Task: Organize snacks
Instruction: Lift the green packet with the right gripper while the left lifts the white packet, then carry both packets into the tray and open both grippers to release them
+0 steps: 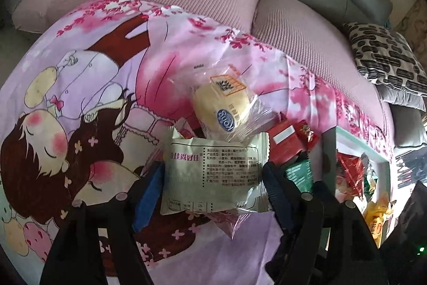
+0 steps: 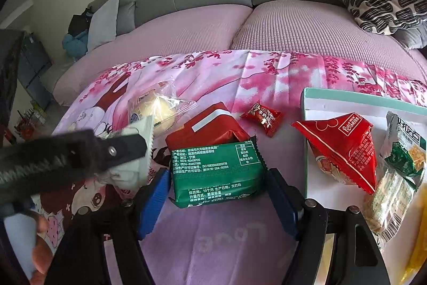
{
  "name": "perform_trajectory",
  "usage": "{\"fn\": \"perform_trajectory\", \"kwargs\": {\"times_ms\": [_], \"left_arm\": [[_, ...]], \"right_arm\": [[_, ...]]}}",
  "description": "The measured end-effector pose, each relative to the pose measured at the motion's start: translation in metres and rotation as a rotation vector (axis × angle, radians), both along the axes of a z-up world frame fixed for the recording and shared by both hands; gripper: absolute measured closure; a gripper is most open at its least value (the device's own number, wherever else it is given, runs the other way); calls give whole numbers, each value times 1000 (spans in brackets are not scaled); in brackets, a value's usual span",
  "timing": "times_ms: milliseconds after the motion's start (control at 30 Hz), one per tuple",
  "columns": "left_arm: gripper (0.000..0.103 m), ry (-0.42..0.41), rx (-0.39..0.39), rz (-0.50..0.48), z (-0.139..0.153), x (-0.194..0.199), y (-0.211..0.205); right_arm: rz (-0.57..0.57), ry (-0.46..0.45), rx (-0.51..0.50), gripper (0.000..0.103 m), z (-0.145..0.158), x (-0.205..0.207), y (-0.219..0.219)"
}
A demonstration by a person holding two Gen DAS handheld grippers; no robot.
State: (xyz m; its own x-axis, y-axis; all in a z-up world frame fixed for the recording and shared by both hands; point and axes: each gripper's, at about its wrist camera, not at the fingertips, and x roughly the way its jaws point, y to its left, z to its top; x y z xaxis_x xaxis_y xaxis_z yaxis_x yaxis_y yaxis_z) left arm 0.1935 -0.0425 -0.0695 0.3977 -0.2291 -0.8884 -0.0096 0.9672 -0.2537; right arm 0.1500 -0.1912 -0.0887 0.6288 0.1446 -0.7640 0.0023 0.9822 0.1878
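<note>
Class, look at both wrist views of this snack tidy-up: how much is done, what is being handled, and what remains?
Done: a red triangular packet and a clear-wrapped snack lie in the white box. In hand: the left tongs straddle a white packet; the right tongs straddle a green packet, grip uncertain. Left on the cloth: a red packet, a small red candy and a wrapped bun.

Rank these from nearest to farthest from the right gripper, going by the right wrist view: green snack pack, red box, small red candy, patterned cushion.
1. green snack pack: between the right gripper fingers.
2. red box: just behind the green pack, touching it.
3. small red candy: farther back, slightly right, on the cloth.
4. patterned cushion: far right, on the sofa.
</note>
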Motion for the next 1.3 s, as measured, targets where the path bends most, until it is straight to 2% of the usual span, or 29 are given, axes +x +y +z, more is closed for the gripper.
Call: {"fn": "perform_trajectory", "kwargs": {"times_ms": [67,133,300,400,867,1300], "left_arm": [[28,-3,-7,13,0,-1,3],[34,-3,-8,26,0,-2,5],[43,-8,-31,47,4,-4,11],[46,-14,-45,52,6,-5,13],[46,-46,-102,80,19,-12,28],[46,-142,-115,44,53,-24,16]], "right_arm": [[-3,0,10,29,0,0,-2],[-8,1,16,32,1,-1,-3],[-11,-3,47,36,2,-3,-8],[-13,-2,52,38,3,-4,-9],[-33,-15,121,39,11,-14,-18],[-70,-116,127,39,57,-40,-33]]}}
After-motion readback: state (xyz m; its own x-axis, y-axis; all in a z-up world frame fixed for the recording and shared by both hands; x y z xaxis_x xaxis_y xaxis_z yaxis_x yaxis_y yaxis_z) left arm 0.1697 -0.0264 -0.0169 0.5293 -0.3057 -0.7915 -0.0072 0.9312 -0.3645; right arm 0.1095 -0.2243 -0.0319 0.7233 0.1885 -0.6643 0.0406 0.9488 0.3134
